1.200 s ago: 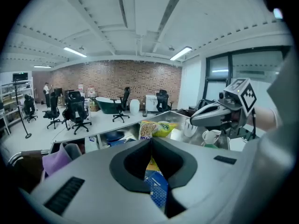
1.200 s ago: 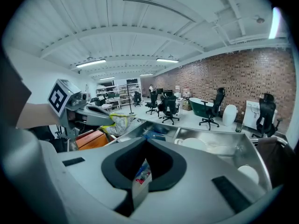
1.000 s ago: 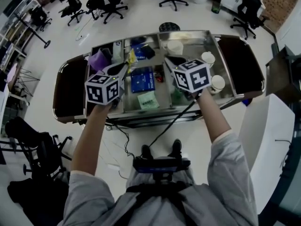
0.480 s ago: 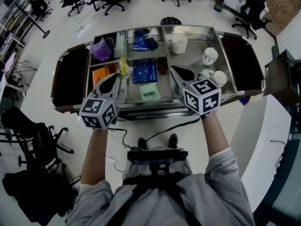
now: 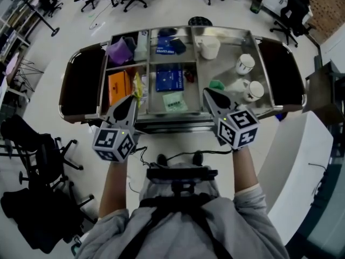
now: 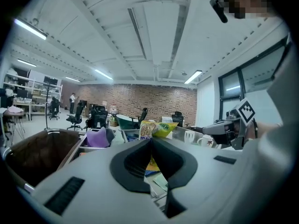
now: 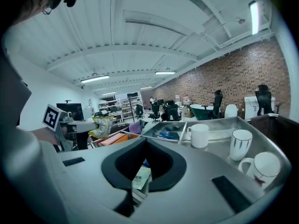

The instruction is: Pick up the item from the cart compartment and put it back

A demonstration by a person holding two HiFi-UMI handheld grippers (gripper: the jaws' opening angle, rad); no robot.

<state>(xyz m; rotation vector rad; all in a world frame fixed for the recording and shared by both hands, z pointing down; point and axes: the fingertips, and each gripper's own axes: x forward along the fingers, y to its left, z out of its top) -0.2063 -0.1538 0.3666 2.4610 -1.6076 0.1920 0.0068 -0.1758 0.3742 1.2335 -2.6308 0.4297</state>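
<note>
A yellow-green snack packet (image 5: 137,87) hangs over the near left part of the steel cart (image 5: 178,124), and my left gripper (image 5: 132,98) is shut on its lower end. In the left gripper view the packet (image 6: 156,129) sticks up past the closed left gripper (image 6: 150,140). My right gripper (image 5: 206,92) hovers at the cart's near edge by a small green item (image 5: 216,84), shut with nothing in it. Its own view shows the right gripper (image 7: 145,142) closed, and across from it the left gripper (image 7: 77,125) with the packet (image 7: 101,125).
The cart's compartments hold an orange box (image 5: 117,87), a blue box (image 5: 168,78), a pale green sachet (image 5: 172,102), a purple bag (image 5: 118,51), a white jug (image 5: 209,47) and two mugs (image 5: 244,63). Dark end shelves (image 5: 81,88) flank it. Office chairs stand behind.
Both grippers have drawn back from over the cart's middle towards its near edge. The left one has kept hold of the yellow packet throughout.
</note>
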